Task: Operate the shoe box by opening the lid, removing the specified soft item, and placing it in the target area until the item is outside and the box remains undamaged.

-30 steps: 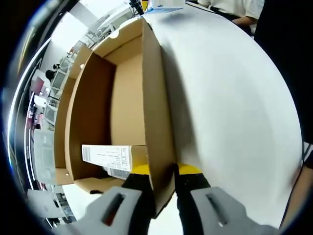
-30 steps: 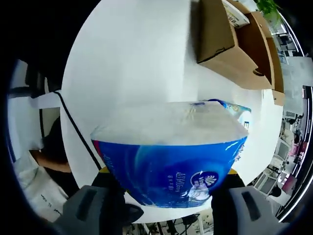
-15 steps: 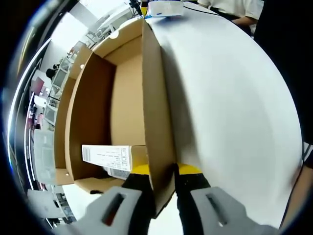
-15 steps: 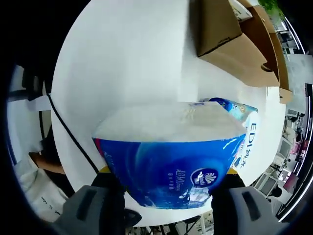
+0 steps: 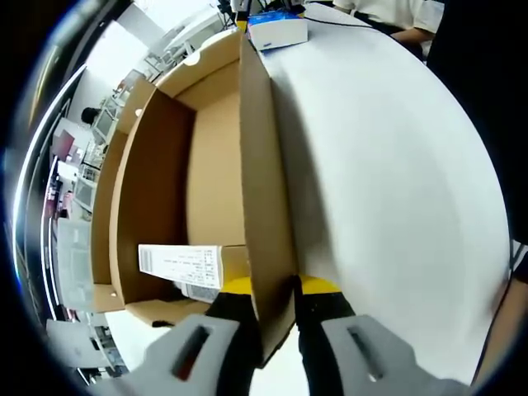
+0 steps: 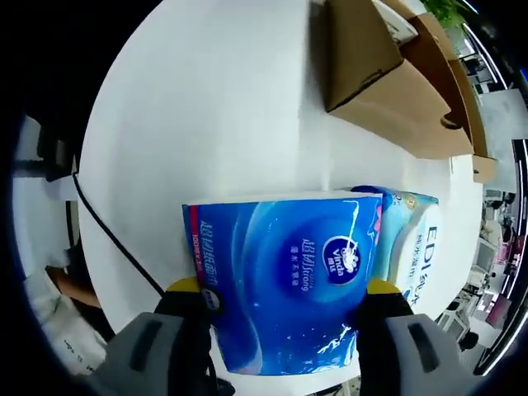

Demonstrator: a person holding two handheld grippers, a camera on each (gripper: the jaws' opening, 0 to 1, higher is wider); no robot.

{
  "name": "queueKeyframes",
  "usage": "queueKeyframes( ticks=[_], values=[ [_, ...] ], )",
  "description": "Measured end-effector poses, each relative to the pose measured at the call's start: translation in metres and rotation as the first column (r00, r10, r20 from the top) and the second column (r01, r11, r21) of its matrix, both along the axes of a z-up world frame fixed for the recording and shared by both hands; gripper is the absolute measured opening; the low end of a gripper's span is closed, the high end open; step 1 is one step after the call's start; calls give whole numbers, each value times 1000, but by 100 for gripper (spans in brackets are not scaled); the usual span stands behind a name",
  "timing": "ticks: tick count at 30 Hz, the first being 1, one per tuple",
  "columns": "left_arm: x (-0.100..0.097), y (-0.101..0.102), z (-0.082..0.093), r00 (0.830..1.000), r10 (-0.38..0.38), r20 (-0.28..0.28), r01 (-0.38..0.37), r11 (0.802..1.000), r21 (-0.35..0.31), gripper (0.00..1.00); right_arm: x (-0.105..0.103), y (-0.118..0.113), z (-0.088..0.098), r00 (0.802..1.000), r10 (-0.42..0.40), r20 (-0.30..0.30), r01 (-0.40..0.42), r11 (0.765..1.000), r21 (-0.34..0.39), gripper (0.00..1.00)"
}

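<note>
The blue tissue pack (image 6: 285, 285), a soft plastic-wrapped block with glossy film and white lettering, sits low and centre in the right gripper view, clamped between the 2 jaws of the right tool (image 6: 285, 346), whose yellow pads press its left and right flanks. It is already outside the shoe box (image 6: 388, 78) and lies flat against or just above the white worktop (image 6: 206, 124); contact cannot be confirmed. Just beside it, at lower right, lies a paler blue-and-white tissue pack (image 6: 412, 239), touching or nearly touching it.

The step in hand looks like the placing: the next move would call for the right tool to spread its jaws and lift away without dragging the yielding pack.

In the left gripper view the shoe box (image 5: 206, 190) is plain brown corrugated cardboard, open, its inside bare, with a white printed label (image 5: 179, 266) on the near end at lower left. The left tool (image 5: 276, 330) is closed on the box's thin upright side wall, 1 jaw inside, 1 outside, steadying it. A small blue-and-white pack (image 5: 278, 30) rests on the worktop at the top of that frame, just past the box's far end.
</note>
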State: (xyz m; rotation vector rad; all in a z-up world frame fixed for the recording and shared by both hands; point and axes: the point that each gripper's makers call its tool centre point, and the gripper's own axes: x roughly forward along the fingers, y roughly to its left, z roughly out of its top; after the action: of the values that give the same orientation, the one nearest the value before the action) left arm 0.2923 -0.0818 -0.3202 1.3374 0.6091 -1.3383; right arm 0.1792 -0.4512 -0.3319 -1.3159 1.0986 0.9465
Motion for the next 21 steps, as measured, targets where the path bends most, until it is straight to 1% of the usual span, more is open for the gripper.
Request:
queueKeyframes(
  ticks=[5,7,10,13,17,21],
  values=[
    [0,0,0,1000,1,1,-1,1000,2,14,-2,1,0,1000,16,5,-17,1000,5,74],
    [0,0,0,1000,1,2,-1,1000,1,14,-3,2,0,999,38,4,-38,999,3,73],
    [-1,0,0,1000,1,2,-1,1000,2,14,-4,3,1,999,48,-6,-48,999,7,71],
    [-1,-1,0,1000,1,2,-1,1000,1,14,-1,3,5,999,31,8,-31,999,22,69],
    [-1,-1,0,1000,1,1,-1,1000,1,14,-2,3,5,999,42,-2,-42,999,19,69],
    [-2,-1,0,1000,-2,2,2,1000,0,14,0,2,3,999,32,-25,-31,999,42,70]
  ],
)
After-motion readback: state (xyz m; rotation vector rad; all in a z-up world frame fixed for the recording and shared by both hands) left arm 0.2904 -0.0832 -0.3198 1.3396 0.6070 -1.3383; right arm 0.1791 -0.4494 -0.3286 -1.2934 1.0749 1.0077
